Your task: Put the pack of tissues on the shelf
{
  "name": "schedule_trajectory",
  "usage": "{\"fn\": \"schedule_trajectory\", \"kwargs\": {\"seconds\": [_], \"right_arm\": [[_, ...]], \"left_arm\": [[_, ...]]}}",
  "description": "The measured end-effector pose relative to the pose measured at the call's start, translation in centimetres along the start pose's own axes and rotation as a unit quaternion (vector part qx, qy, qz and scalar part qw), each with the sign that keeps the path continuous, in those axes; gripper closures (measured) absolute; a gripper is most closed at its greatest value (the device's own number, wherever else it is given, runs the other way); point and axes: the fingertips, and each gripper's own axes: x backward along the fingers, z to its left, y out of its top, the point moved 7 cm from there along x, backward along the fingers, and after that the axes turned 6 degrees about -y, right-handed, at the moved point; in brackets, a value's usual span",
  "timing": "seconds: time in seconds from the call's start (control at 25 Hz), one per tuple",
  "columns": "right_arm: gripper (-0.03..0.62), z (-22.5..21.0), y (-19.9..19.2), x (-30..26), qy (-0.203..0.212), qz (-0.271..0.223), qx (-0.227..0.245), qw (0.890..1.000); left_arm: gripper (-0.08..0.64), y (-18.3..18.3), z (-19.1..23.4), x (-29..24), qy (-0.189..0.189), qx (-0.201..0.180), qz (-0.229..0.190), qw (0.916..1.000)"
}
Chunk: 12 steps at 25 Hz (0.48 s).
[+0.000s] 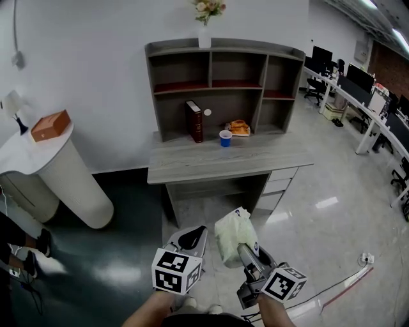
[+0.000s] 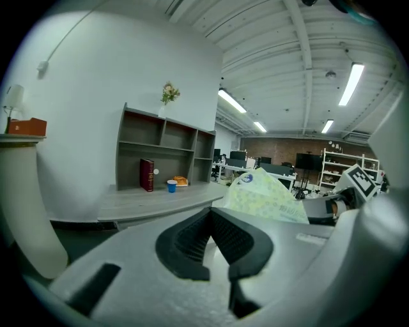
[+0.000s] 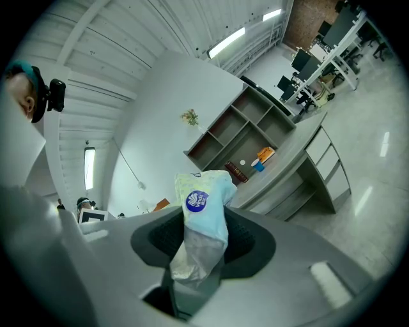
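Desk (image 1: 192,165) w/ red book (image 1: 193,121), blue cup (image 1: 225,138), orange pkt (image 1: 240,128); orange box (image 1: 50,124) on white round table (image 1: 38,153).

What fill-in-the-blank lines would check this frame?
The right gripper clamps the pack of tissues; the left gripper holds ___.
The cup on the desk is ___.
A dark red ___ stands upright in the shelf.
On top of the shelf stands a vase of ___.
Missing: nothing; blue; book; flowers.
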Motion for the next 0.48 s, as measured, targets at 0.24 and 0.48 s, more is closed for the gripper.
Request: {"fn": "schedule_trajectory", "kwargs": {"seconds": [0.24,0.48], "right_arm": [[0.443,-1.3,0.3,-0.2,0.005,0.01,-0.011,1.0],[0.443,-1.9,0.6,-1.8,0.007,0.021,-0.013,1.0]], "left_arm": [[0.561,0.1,-0.5,-1.2,0.009,-0.008,0.031,0.9994],[0.562,0.3,0.7,-2.4,0.019,-0.001,0.035,0.9992]]}}
